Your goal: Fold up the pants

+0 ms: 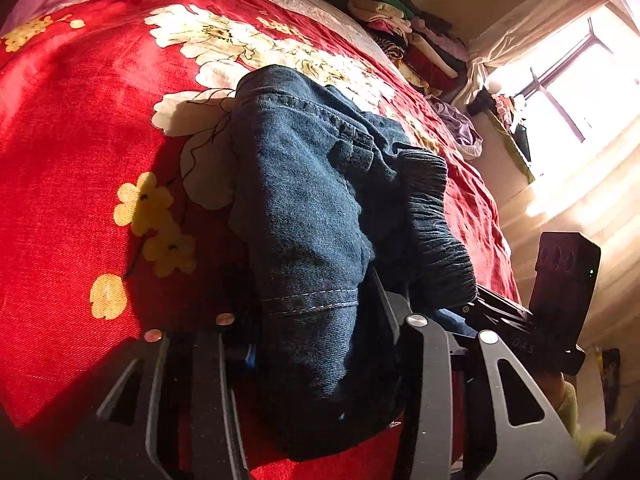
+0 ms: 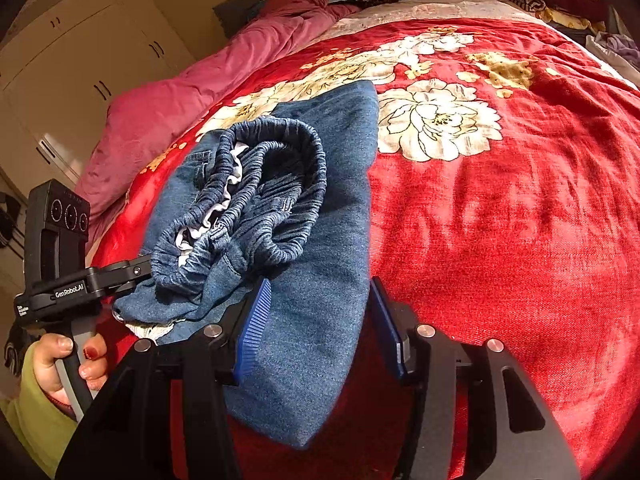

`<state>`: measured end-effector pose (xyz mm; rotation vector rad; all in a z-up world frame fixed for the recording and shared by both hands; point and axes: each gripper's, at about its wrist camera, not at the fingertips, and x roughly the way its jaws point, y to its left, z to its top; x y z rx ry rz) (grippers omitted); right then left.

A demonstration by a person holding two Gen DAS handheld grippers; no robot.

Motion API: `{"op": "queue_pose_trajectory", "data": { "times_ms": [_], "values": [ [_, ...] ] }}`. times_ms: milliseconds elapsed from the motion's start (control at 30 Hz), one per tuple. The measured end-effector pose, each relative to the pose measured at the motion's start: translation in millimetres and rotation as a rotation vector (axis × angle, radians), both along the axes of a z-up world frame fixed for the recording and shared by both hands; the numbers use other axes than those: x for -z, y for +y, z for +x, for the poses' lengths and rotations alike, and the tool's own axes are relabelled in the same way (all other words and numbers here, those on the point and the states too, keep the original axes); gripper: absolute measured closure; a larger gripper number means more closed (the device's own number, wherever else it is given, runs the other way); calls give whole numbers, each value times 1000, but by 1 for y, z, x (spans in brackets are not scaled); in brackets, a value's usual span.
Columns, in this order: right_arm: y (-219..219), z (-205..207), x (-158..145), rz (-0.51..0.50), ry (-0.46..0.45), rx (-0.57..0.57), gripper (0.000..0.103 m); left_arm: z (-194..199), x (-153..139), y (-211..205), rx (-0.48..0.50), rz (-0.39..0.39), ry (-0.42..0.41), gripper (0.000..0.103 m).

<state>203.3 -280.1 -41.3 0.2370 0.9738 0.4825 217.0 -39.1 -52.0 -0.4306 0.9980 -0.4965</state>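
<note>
Blue denim pants (image 2: 304, 208) lie folded on the red floral bedspread (image 2: 500, 220), the gathered elastic waistband (image 2: 256, 196) bunched on top. In the right wrist view my right gripper (image 2: 320, 328) is open, its blue pads (image 2: 256, 320) on either side of the fold's near edge. The left gripper (image 2: 120, 276) comes in from the left, its tips buried in the waistband end. In the left wrist view the pants (image 1: 312, 208) drape between the left gripper's (image 1: 320, 336) fingers, hiding the tips. The right gripper (image 1: 532, 320) shows at right.
A pink quilt (image 2: 192, 96) is heaped at the bed's head. Piles of folded clothes (image 1: 412, 28) stand along the far side. A sunlit window with a curtain (image 1: 560, 88) is beyond the bed. Wardrobe doors (image 2: 80, 60) stand at left.
</note>
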Motion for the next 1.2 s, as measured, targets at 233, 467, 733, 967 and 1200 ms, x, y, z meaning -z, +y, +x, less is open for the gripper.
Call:
{"op": "queue_pose_trajectory", "data": {
  "times_ms": [233, 467, 733, 967, 1200],
  "values": [
    [14, -13, -19, 119, 2, -6, 89, -2, -16, 12, 7, -21, 1, 79],
    [5, -17, 1, 105, 75, 39, 89, -4, 2, 17, 8, -9, 30, 72],
    [6, -19, 3, 92, 55, 38, 87, -9, 1, 15, 6, 28, -1, 69],
    [8, -24, 1, 79, 45, 36, 87, -8, 1, 12, 6, 51, -14, 69],
    [14, -25, -3, 51, 26, 17, 87, -12, -4, 9, 7, 79, -39, 75]
  ]
}}
